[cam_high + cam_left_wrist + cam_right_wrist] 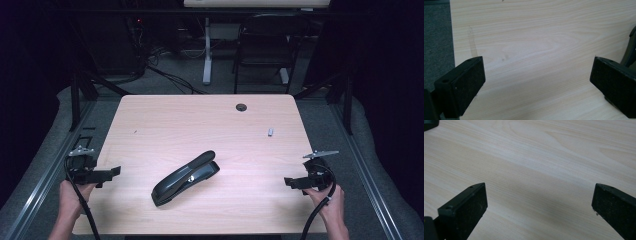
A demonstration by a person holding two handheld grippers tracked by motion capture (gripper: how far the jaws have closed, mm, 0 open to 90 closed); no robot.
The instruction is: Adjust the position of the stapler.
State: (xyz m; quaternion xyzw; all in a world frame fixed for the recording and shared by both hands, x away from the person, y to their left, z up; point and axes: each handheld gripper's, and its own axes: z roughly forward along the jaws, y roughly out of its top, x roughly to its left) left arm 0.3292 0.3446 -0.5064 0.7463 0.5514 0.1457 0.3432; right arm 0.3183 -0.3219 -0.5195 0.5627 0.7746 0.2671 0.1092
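Note:
A black stapler (186, 177) lies slantwise on the pale wooden table (200, 125), near its front middle. My left gripper (111, 176) is held at the table's front left edge and points right, toward the stapler. In the left gripper view it (537, 67) stands open over bare wood, and the stapler's edge (631, 47) shows at the far right. My right gripper (292, 183) is held at the front right and points left. It (539, 192) is open too, with nothing between its jaws. A dark corner (430, 123) shows at the top left of the right gripper view.
A small grey piece (270, 132) lies on the right half of the table. A round cable hole (241, 107) sits near the far edge. Beyond the table stand a dark chair (265, 47) and a white desk leg (206, 55).

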